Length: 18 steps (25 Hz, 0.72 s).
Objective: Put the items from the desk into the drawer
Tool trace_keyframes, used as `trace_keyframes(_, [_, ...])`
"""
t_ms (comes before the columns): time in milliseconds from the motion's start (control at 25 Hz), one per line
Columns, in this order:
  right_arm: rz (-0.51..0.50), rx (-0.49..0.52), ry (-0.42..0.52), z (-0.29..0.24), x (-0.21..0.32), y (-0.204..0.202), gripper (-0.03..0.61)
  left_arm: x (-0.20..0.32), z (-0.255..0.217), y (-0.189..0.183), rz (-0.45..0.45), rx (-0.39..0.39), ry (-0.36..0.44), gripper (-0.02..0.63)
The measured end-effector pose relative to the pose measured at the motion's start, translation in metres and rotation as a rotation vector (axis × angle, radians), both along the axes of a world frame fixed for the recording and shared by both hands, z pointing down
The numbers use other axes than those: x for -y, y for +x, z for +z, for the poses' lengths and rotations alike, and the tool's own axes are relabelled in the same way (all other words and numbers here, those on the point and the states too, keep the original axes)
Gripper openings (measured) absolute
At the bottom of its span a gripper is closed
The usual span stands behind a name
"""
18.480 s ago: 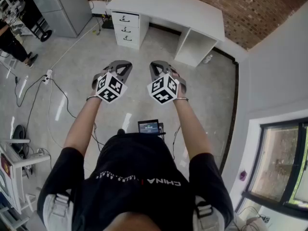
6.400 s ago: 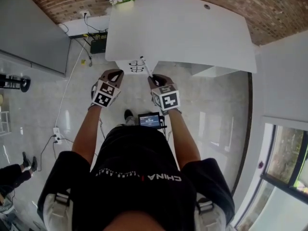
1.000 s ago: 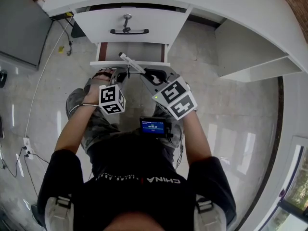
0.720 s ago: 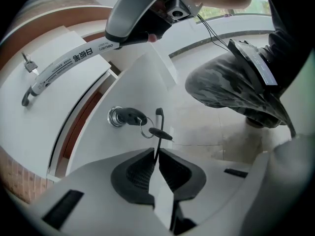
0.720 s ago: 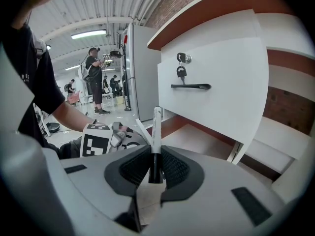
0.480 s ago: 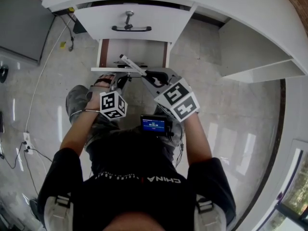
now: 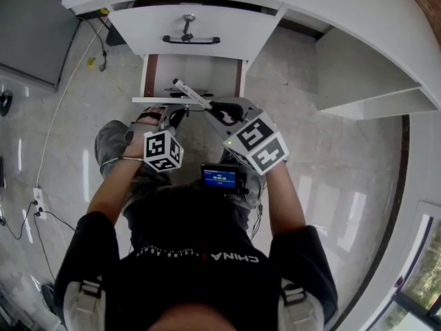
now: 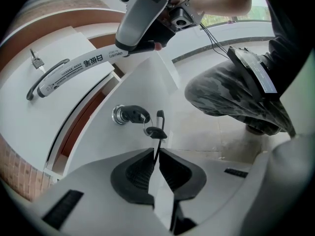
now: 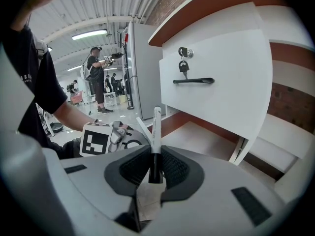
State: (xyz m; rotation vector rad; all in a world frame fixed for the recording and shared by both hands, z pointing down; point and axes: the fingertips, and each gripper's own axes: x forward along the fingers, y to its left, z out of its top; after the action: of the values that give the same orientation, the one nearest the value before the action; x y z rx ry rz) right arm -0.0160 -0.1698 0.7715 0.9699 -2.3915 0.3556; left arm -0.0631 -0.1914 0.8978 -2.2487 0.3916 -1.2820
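Observation:
I crouch before the white desk (image 7: 344, 19). Its lower drawer (image 7: 193, 74) stands pulled out, and its inside shows bare white. My left gripper (image 7: 165, 113) is at that drawer's front (image 8: 147, 82), shut on the blade of a black-headed key (image 8: 156, 132) that hangs by a ring from the lock (image 8: 123, 114). My right gripper (image 7: 219, 109) is shut on a white pen (image 7: 187, 92) with a black end. The pen (image 9: 156, 124) points over the open drawer (image 9: 197, 139). In the left gripper view the pen (image 8: 78, 69) crosses above the drawer front.
The upper drawer (image 7: 193, 23) juts out above the lower one, with a black handle (image 9: 193, 81) and its own key (image 9: 183, 65). The desk's knee space (image 7: 358, 81) opens to the right. A small screen (image 7: 220, 178) hangs at my waist. Cables (image 7: 69, 95) run on the floor at left. People (image 9: 96, 77) stand far behind.
The lower drawer shows a little more of its inside than a second ago. Both grippers keep their grips and have hardly moved.

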Motion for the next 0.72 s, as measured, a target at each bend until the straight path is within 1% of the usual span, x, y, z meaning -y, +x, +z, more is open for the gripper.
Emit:
trace_keyframes(120, [-0.006, -0.027, 0.005, -0.001, 0.004, 0.004, 0.074, 0.001, -0.001, 0.0, -0.006, -0.016, 0.009, 0.035])
trace_keyframes(280, [-0.019, -0.061, 0.005, -0.001, 0.009, 0.006, 0.074, 0.002, -0.011, 0.0, -0.037, -0.083, 0.015, 0.04])
trace_keyframes(440, [-0.032, -0.065, 0.009, 0.0, 0.015, 0.003, 0.074, 0.008, -0.023, 0.002, -0.049, -0.131, 0.031, 0.043])
trace_keyframes(520, [-0.037, -0.067, 0.007, 0.0, 0.016, 0.001, 0.074, 0.009, -0.025, 0.003, -0.048, -0.139, 0.026, 0.043])
trace_keyframes(720, [-0.043, -0.079, 0.007, -0.003, 0.015, -0.001, 0.074, 0.009, -0.026, 0.002, -0.046, -0.129, 0.013, 0.043])
